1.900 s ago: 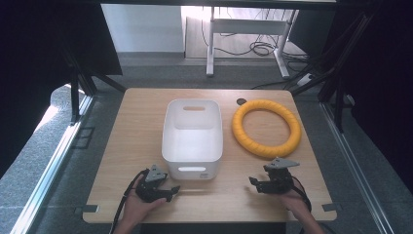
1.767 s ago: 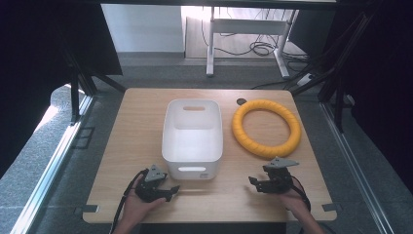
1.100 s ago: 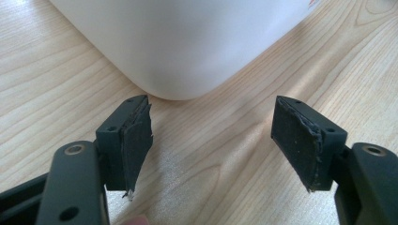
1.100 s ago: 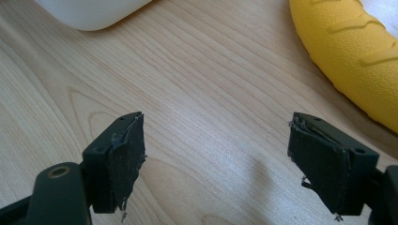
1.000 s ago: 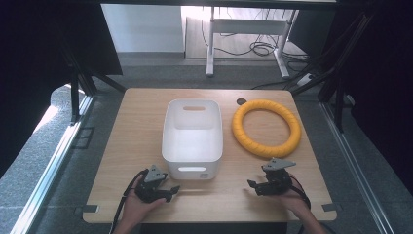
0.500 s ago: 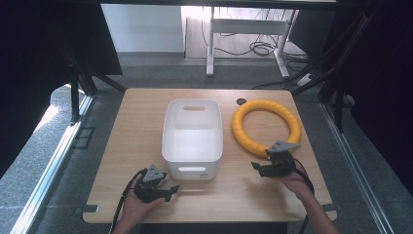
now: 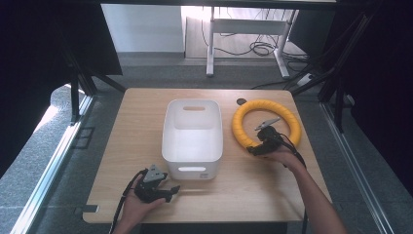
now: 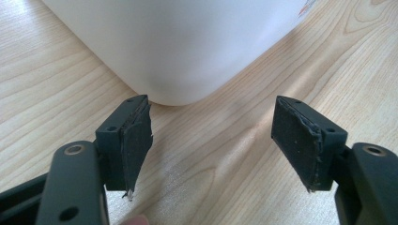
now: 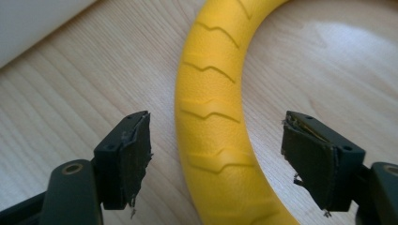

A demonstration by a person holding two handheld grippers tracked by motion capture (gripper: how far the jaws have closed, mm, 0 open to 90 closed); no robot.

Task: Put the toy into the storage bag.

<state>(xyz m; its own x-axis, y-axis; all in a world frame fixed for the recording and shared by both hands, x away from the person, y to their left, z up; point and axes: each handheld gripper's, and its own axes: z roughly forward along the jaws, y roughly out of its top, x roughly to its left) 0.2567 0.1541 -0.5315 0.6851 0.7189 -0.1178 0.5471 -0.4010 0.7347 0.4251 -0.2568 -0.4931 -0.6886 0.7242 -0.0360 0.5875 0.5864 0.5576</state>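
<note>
A yellow ribbed ring lies flat on the wooden table, to the right of a white bin. My right gripper is open at the ring's near-left arc. In the right gripper view the ring's band runs between the two spread jaws, untouched by either pad. My left gripper rests open on the table by the bin's near-left corner. In the left gripper view the bin's rounded corner stands just beyond the jaws, with bare wood between them.
The bin looks empty from above and has handle slots in its end walls. A small dark disc lies at the table's far edge by the ring. Dark frame legs and cables stand on the floor around the table.
My right gripper has moved forward from the table's near right part to the ring's near-left arc, so the band now lies between its jaws. The left gripper has stayed put.
</note>
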